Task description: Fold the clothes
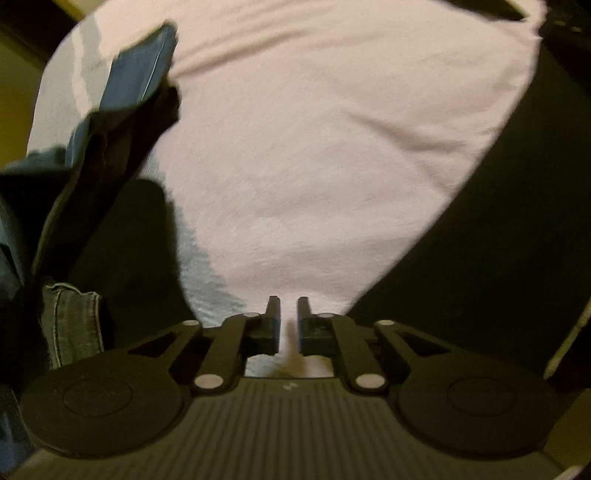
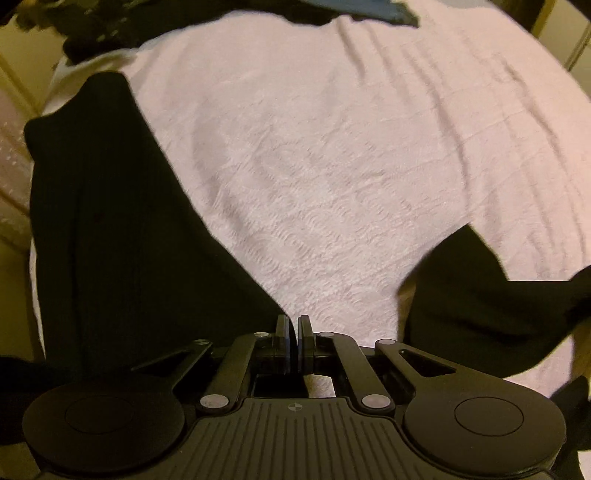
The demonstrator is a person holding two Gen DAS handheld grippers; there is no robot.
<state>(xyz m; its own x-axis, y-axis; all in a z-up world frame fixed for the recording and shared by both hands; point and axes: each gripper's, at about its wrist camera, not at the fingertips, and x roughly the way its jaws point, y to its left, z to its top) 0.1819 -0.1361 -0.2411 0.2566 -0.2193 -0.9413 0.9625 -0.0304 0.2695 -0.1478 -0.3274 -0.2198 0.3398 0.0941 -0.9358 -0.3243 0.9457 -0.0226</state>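
Note:
A black garment hangs over a pale pink bedspread. In the right wrist view it spreads to the left and a second black part lies at the right. My right gripper is shut, its pads pressed together at the garment's edge; whether cloth is pinched is not clear. In the left wrist view my left gripper stands nearly shut with a narrow gap and nothing visible between the fingers. Black cloth fills the right side there.
A pile of blue and black clothes lies at the left on the bedspread, with grey jeans below it. More dark and blue clothes lie at the far edge. A yellowish wall stands left.

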